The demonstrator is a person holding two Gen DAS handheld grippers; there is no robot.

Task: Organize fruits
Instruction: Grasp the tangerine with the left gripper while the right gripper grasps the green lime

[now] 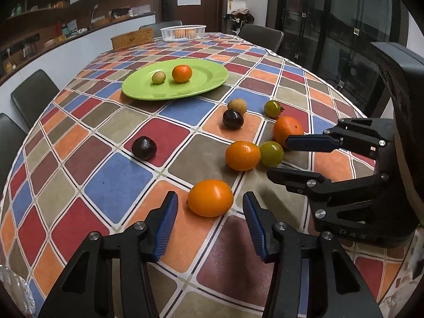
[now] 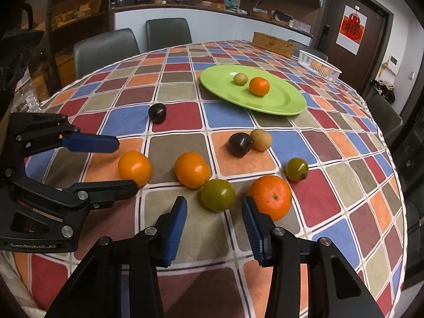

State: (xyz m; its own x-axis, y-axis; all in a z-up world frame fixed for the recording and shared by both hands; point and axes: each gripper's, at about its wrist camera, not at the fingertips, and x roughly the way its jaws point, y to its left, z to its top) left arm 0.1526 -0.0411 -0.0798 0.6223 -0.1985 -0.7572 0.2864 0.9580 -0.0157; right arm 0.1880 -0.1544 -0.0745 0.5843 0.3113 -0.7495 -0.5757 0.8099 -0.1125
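Note:
A green plate (image 1: 148,90) (image 2: 286,103) holds an orange (image 1: 181,73) (image 2: 259,86) and a small green fruit (image 1: 158,77) (image 2: 240,79). Loose fruit lies on the checked tablecloth. My left gripper (image 1: 210,201) (image 2: 127,161) is open around an orange fruit (image 1: 210,198) (image 2: 134,167). My right gripper (image 2: 214,206) (image 1: 281,159) is open just short of a green tomato (image 2: 218,195) (image 1: 271,153), with a large orange (image 2: 270,196) (image 1: 287,130) at its right finger. Another orange (image 1: 242,155) (image 2: 192,169), two dark plums (image 1: 144,147) (image 1: 232,119), a tan fruit (image 1: 237,105) and a second green tomato (image 1: 273,108) lie nearby.
A white basket (image 1: 182,32) (image 2: 318,65) with oranges and a wicker box (image 1: 132,39) (image 2: 273,43) stand at the table's far end. Grey chairs (image 2: 106,49) surround the table. A counter and shelves run behind.

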